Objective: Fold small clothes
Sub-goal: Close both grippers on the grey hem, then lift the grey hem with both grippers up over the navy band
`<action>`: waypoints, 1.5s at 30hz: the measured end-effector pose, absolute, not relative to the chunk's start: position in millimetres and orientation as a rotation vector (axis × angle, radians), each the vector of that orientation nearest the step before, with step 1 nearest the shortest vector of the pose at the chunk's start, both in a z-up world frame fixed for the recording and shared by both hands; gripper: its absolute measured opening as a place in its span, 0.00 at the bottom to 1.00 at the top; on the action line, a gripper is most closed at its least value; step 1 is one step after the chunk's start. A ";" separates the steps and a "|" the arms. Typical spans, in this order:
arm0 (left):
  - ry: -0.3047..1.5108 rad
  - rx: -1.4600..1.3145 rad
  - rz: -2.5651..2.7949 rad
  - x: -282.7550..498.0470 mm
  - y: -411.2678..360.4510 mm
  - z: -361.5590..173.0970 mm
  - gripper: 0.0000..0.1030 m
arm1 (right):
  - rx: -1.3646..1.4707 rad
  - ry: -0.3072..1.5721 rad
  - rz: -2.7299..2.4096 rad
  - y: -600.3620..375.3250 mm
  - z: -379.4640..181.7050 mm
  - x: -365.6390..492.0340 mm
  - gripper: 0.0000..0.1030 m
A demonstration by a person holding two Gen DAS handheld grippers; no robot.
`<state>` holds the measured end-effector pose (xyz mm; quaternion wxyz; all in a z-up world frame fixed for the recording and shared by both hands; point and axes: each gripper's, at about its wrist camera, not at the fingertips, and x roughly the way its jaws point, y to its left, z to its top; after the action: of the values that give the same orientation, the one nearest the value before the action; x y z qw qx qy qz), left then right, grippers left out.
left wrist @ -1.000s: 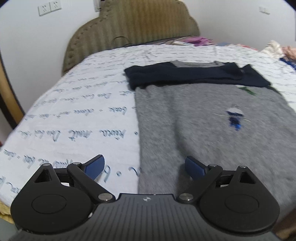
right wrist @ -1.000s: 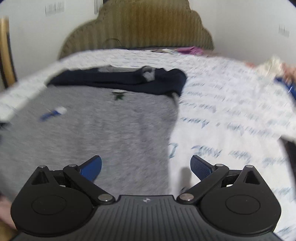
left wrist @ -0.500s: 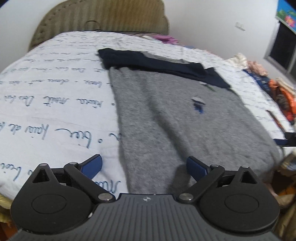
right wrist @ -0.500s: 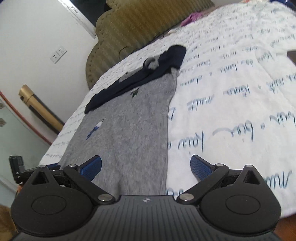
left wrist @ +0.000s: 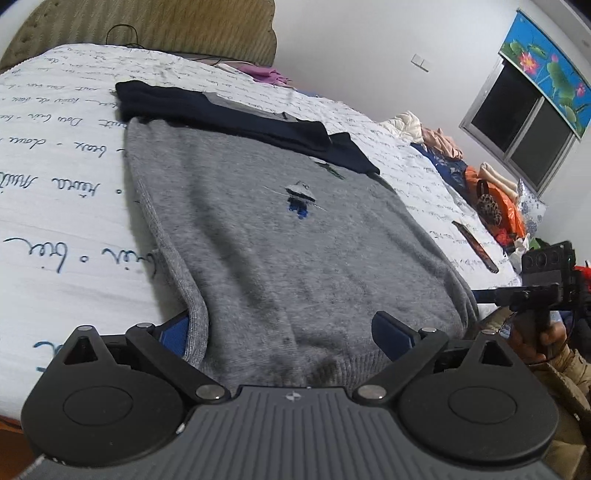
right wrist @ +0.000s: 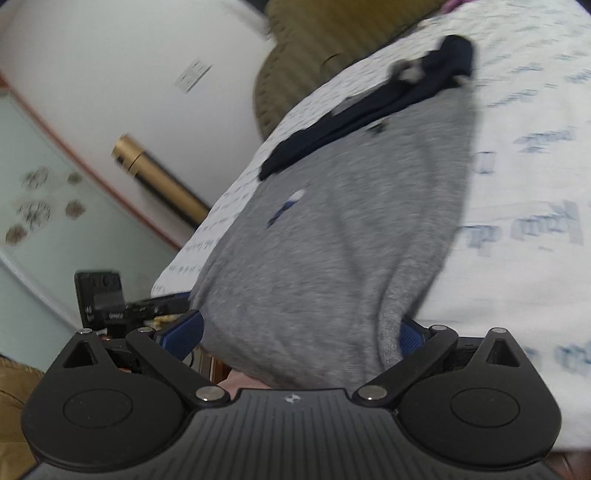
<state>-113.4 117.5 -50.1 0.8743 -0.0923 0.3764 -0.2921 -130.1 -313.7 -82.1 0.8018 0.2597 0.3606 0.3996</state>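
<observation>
grey sweater (left wrist: 280,258) | flat on bed (left wrist: 55,206) | hem nearest, navy collar end toward headboard (left wrist: 147,29)

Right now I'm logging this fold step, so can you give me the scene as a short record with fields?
surface: bed with a white sheet printed with script
garment: grey sweater, spread flat, dark sleeves folded across its top
left gripper: open, straddling the hem's left corner
right gripper: open, straddling the hem's right corner
grasp: neither has closed on the hem yet
image quality: right wrist view blurred
</observation>
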 end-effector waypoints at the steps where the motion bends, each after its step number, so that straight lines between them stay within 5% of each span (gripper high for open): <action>1: 0.789 -0.184 -0.606 -114.4 114.7 -49.8 0.87 | 0.535 0.775 0.879 -304.3 -81.8 -128.7 1.00; 3: 0.793 -0.157 -0.591 -114.6 110.3 -47.2 0.71 | 0.450 0.776 0.877 -285.0 -79.3 -128.2 0.96; 4: 0.801 -0.140 -0.577 -113.6 109.3 -46.3 0.48 | 0.418 0.776 0.862 -278.4 -77.4 -127.9 0.87; 5: 0.819 -0.126 -0.553 -111.4 108.1 -46.0 0.29 | 0.398 0.780 0.841 -274.7 -75.9 -126.2 0.67; 6: 0.829 -0.119 -0.530 -109.1 110.1 -45.6 0.25 | 0.387 0.790 0.816 -274.0 -75.9 -124.4 0.52; 7: 0.834 -0.118 -0.520 -107.6 111.5 -44.8 0.15 | 0.381 0.799 0.780 -274.7 -76.6 -121.8 0.27; 8: 0.835 -0.121 -0.516 -107.1 112.1 -43.2 0.11 | 0.381 0.809 0.755 -276.6 -77.9 -119.6 0.16; 21: 0.638 -0.092 -0.532 -89.3 89.4 28.7 0.10 | 0.412 0.655 0.756 -294.2 -25.0 -89.5 0.12; 28: 0.744 -0.084 -0.448 -30.6 74.4 -1.5 0.11 | 0.437 0.722 0.580 -303.8 -51.7 -23.5 0.13; 33: 0.810 -0.164 -0.426 -15.7 90.0 -26.8 0.43 | 0.545 0.775 0.569 -317.8 -72.9 -19.0 0.15; 36: 0.821 -0.238 -0.441 -19.6 106.0 -29.5 0.63 | 0.582 0.774 0.594 -328.9 -74.5 -33.1 0.27; 40: 0.817 -0.244 -0.438 -32.4 118.5 -32.8 0.65 | 0.597 0.764 0.624 -339.3 -72.8 -52.4 0.51; 45: 0.825 -0.229 -0.459 -46.0 115.7 -40.4 0.64 | 0.502 0.779 0.627 -328.3 -71.8 -68.9 0.51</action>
<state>-46.0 115.7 -40.4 0.8842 -0.1103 0.3966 -0.2207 -68.9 -328.3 -71.8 0.8476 0.2380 0.3693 0.2976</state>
